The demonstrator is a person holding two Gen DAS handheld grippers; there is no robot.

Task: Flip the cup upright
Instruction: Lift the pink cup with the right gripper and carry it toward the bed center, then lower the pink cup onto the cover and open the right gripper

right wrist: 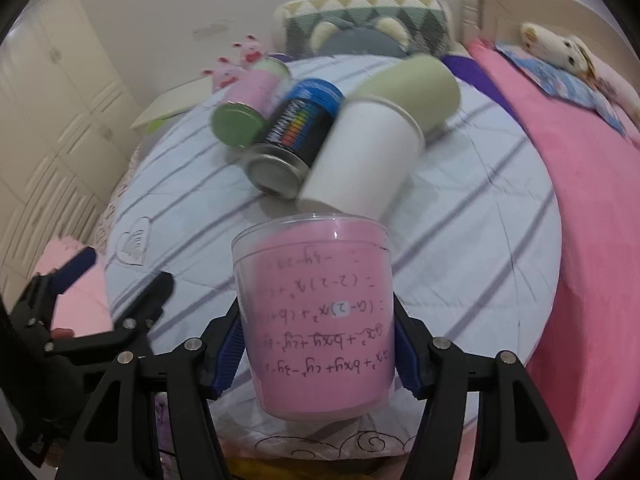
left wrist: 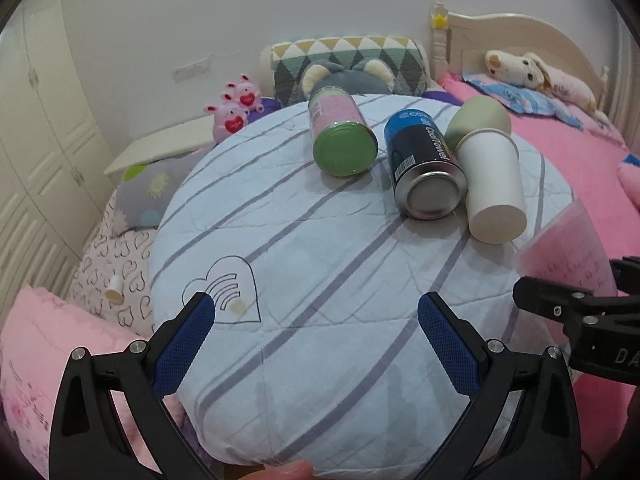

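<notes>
My right gripper (right wrist: 316,344) is shut on a clear plastic cup (right wrist: 314,312) with a pink paper lining covered in handwritten maths. The cup is held above the near edge of the round blue striped cushion (right wrist: 480,240), tilted, its wide rim pointing away from me. Part of the cup (left wrist: 560,256) shows at the right edge of the left wrist view, beside the right gripper's body (left wrist: 580,320). My left gripper (left wrist: 316,328) is open and empty over the cushion's near edge (left wrist: 320,280).
On the far side of the cushion lie a pink can with a green lid (left wrist: 340,132), a dark blue can (left wrist: 424,164), a white paper cup (left wrist: 492,184) and a sage green cup (left wrist: 480,114). A pink bed (right wrist: 600,220) is to the right, wardrobes to the left.
</notes>
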